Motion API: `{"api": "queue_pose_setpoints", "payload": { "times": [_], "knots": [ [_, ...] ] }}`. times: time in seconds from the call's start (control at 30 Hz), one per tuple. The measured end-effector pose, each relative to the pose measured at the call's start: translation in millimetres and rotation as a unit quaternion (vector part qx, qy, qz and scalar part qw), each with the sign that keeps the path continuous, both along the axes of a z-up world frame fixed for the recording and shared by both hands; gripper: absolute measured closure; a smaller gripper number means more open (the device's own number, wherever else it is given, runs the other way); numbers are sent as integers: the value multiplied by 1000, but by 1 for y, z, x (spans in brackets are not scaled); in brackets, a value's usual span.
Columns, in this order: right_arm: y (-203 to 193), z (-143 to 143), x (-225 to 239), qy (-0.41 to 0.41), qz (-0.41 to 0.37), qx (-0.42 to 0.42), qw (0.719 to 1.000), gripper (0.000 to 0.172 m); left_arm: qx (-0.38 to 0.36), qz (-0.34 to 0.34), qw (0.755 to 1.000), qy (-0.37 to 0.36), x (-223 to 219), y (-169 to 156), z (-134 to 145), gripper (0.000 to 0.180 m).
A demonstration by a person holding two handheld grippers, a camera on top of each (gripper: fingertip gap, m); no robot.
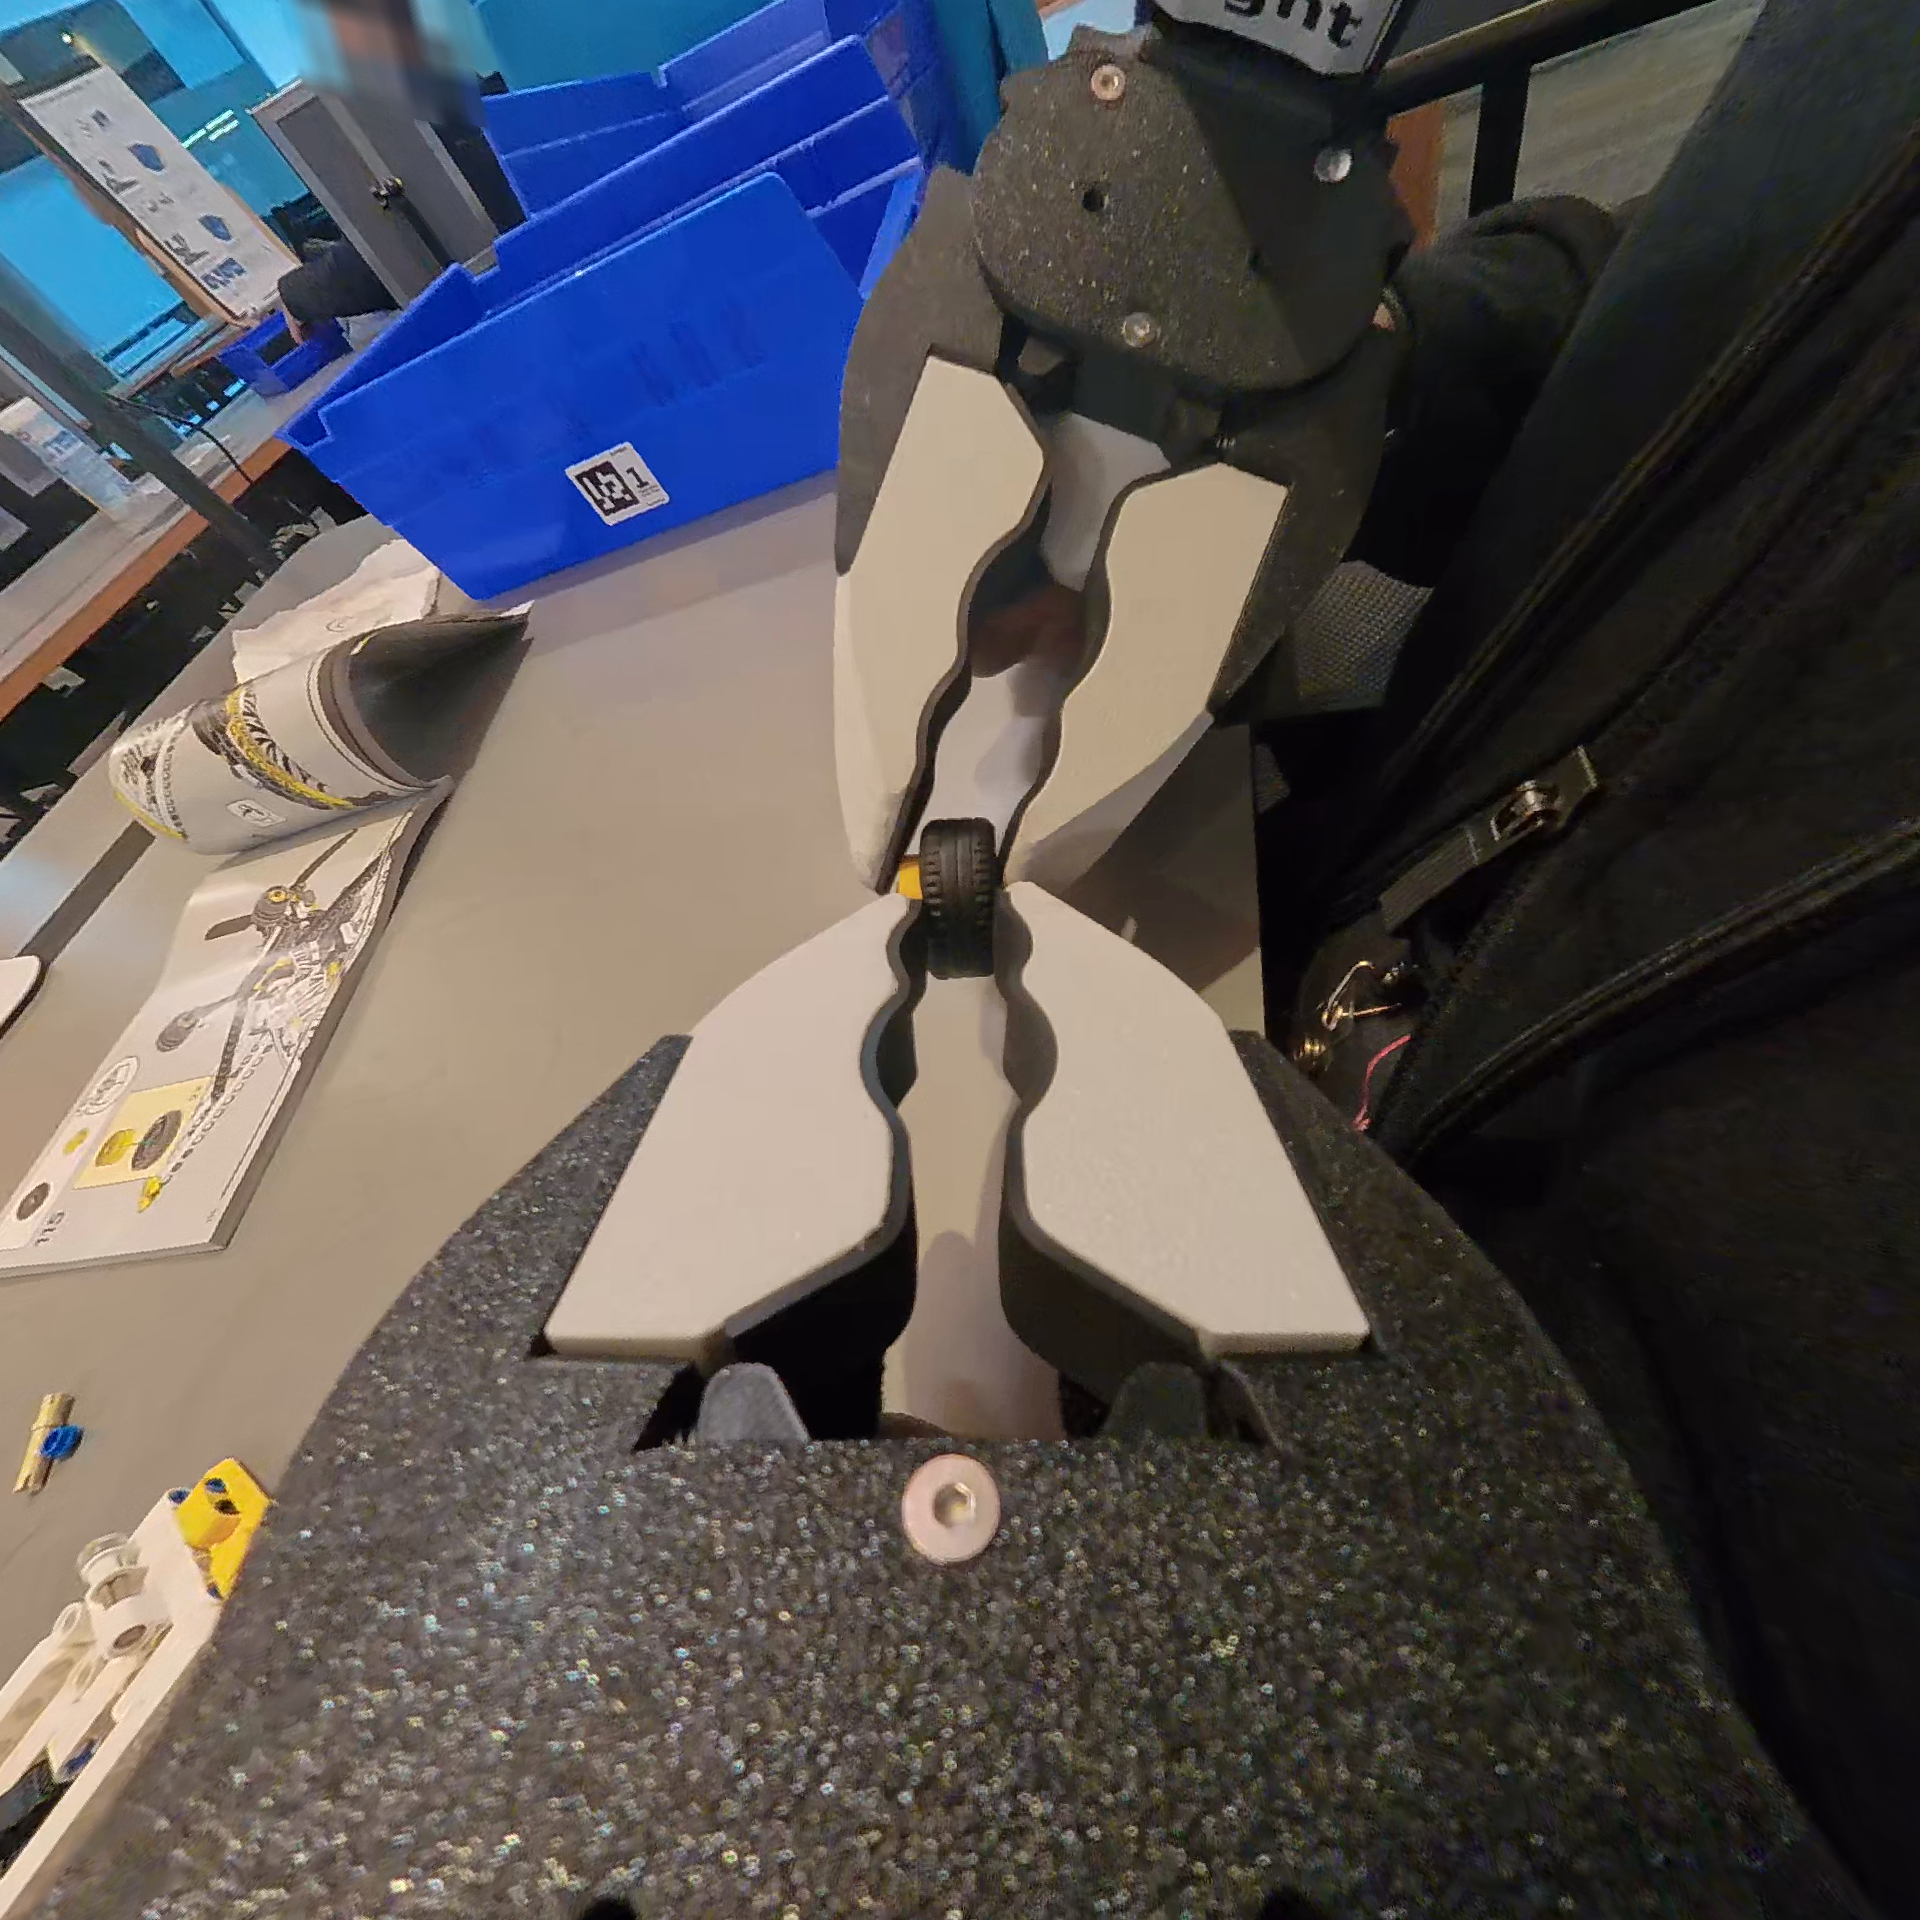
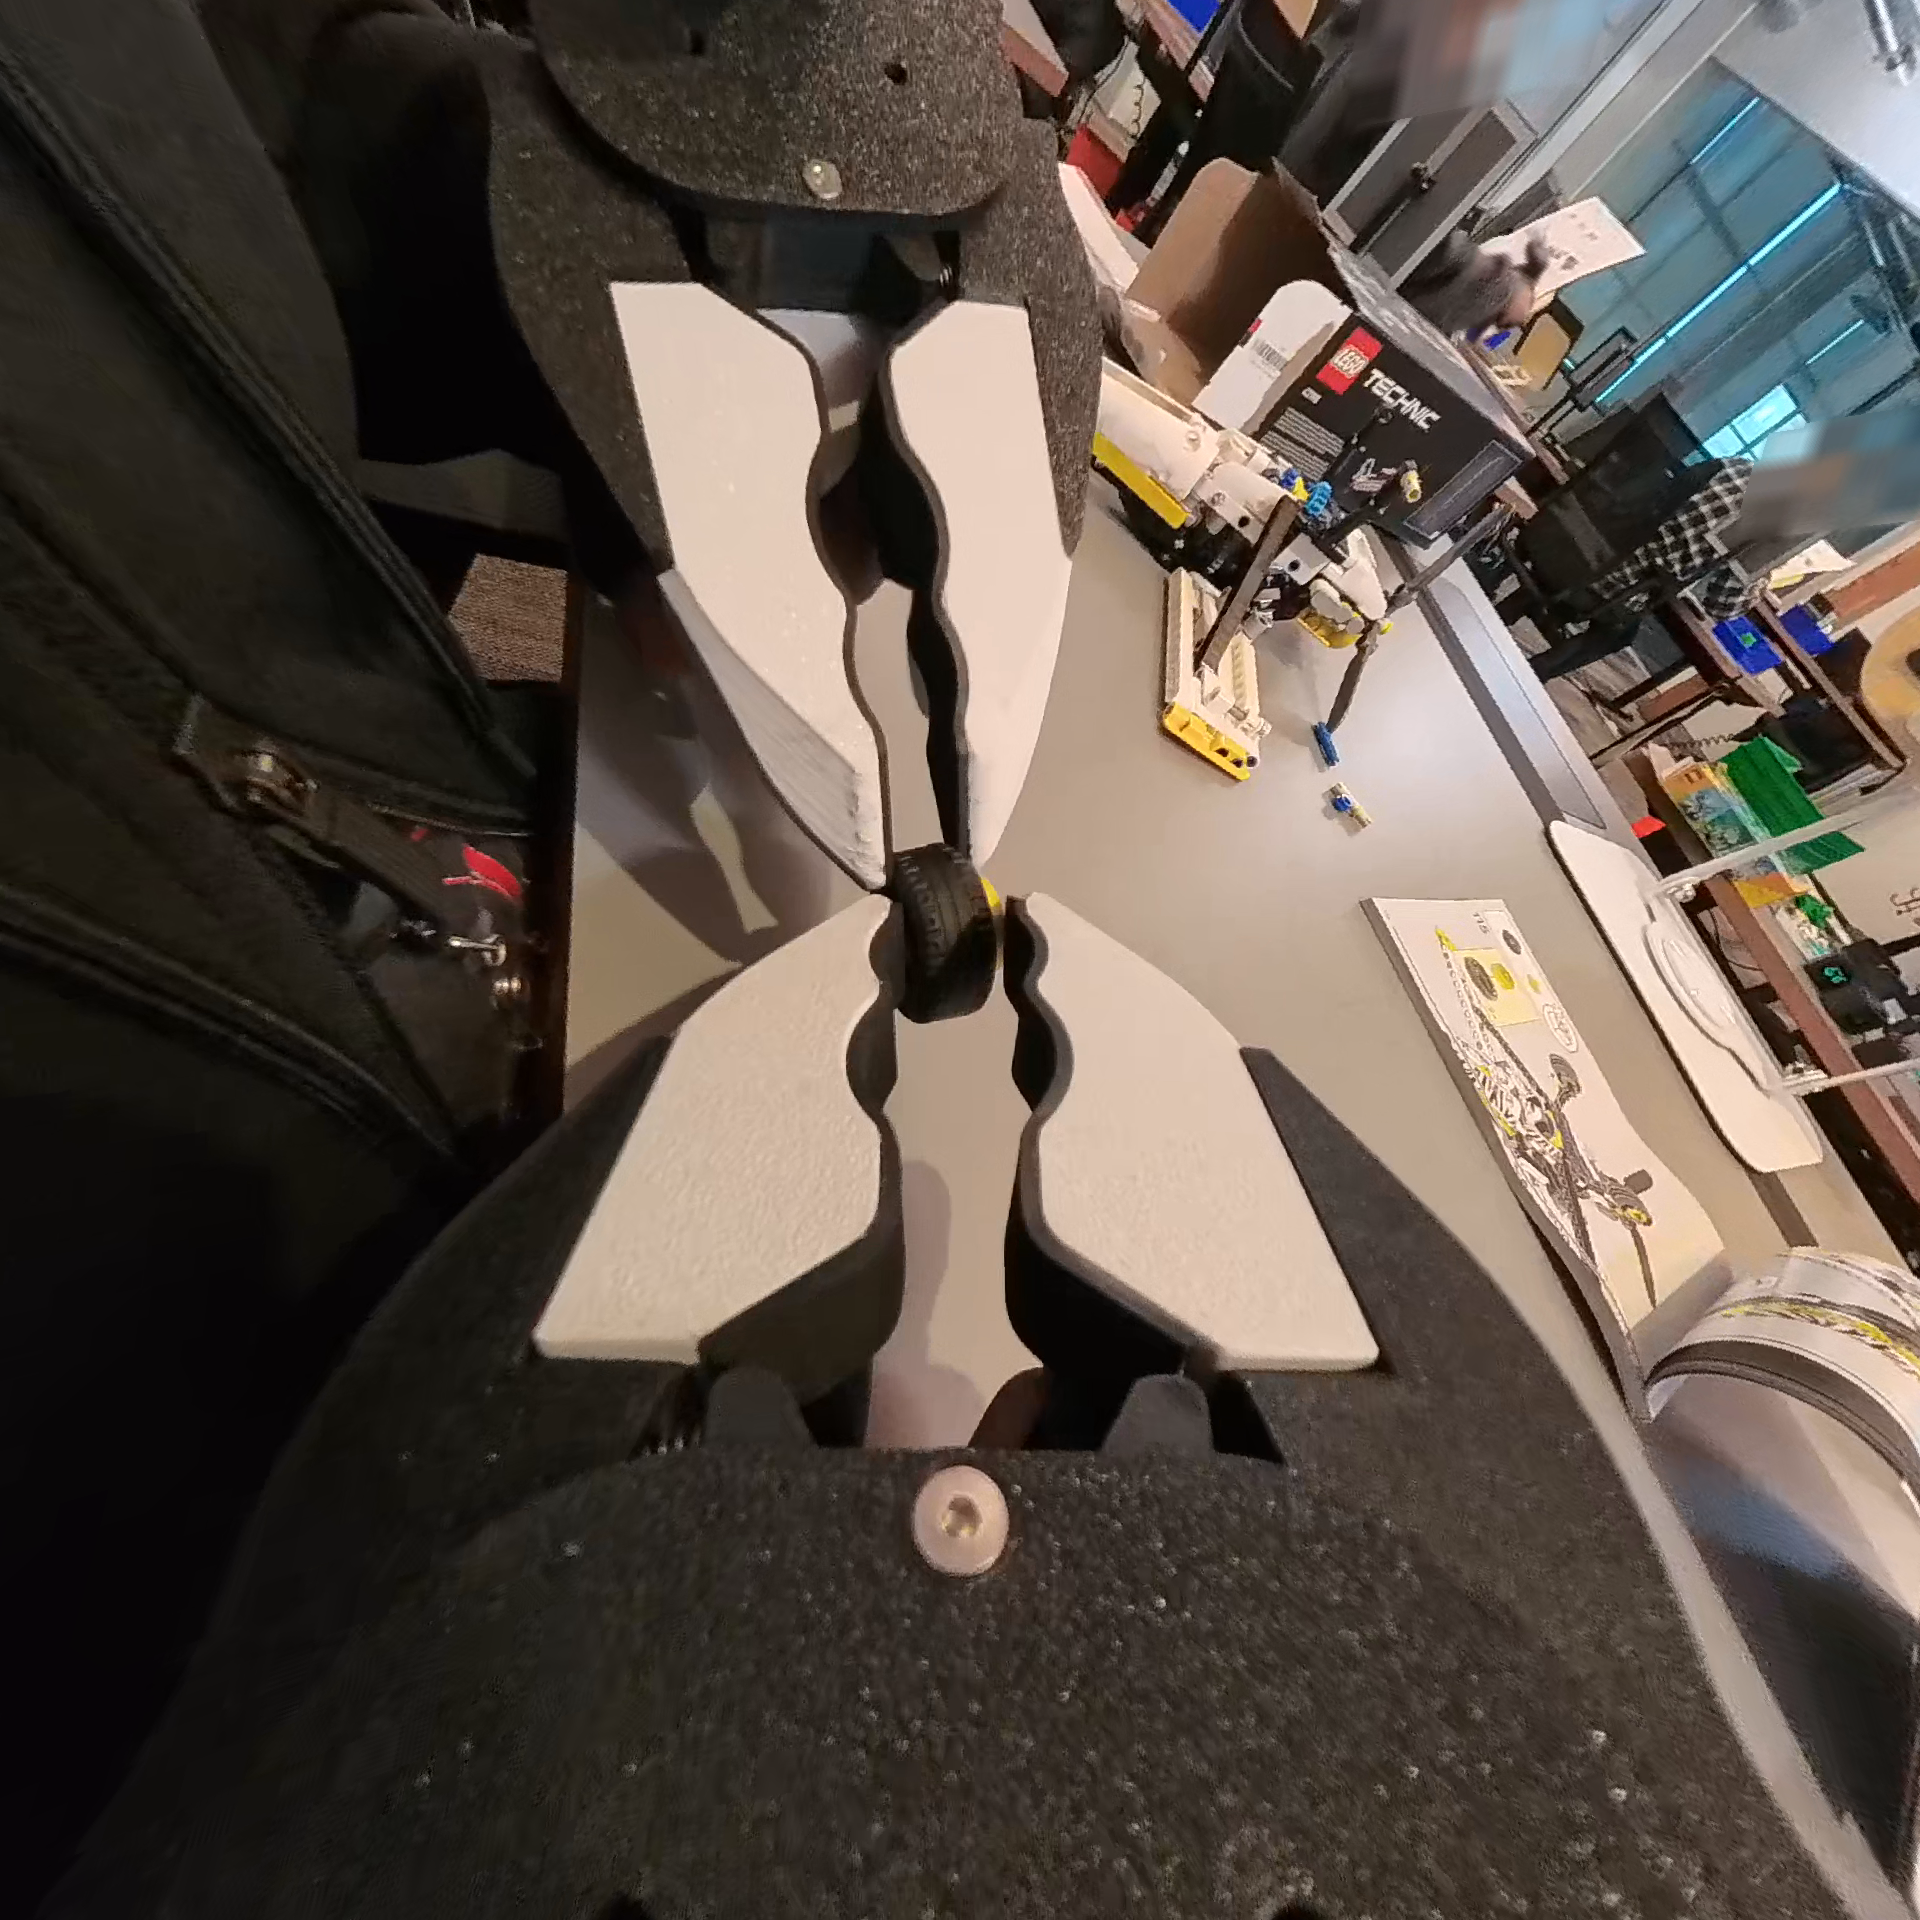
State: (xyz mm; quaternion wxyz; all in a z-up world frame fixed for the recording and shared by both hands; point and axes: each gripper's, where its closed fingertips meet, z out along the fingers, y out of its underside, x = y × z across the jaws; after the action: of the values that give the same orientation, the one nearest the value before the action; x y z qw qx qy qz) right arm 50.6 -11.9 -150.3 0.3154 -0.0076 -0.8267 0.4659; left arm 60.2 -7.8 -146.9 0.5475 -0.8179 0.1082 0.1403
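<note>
Off to my left on the grey tabletop (image 1: 623, 790) lie loose building-toy pieces: a white and yellow assembly (image 1: 125, 1590) at the near edge, a small tan pin with a blue bush (image 1: 47, 1439) just beyond it, and an open instruction booklet (image 1: 208, 1029) with its far pages curled up. Behind the booklet stand blue plastic bins (image 1: 582, 405). In the middle, above the tabletop, my two claws meet tip to tip around one small black rubber tyre on a yellow hub (image 1: 958, 896). My left claw (image 1: 956, 940) is clenched on the tyre, both grey fingertips pressing its sidewalls. My right claw (image 2: 951, 940) comes at the same wheel from the opposite side: one fingertip lies against the tyre, while the other, on the yellow hub's side, stands just clear of it, so that claw is not gripping. Farther right on the tabletop sit a partly built white and yellow model (image 2: 1236, 582) and a dark product box (image 2: 1392, 436). Black fabric with zips (image 1: 1662, 727) fills the side beyond the tabletop's edge.
</note>
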Motion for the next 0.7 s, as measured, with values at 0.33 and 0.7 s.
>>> {"api": "queue_pose_setpoints", "payload": {
  "times": [0.33,0.7],
  "knots": [
    [2,0,-1,2,5,9,1000,154,2,2,1000,2,-1,1,0,167],
    [5,32,-8,-80,-15,-141,987,155,107,24,993,-45,-16,-4,30,157]
  ]
}}
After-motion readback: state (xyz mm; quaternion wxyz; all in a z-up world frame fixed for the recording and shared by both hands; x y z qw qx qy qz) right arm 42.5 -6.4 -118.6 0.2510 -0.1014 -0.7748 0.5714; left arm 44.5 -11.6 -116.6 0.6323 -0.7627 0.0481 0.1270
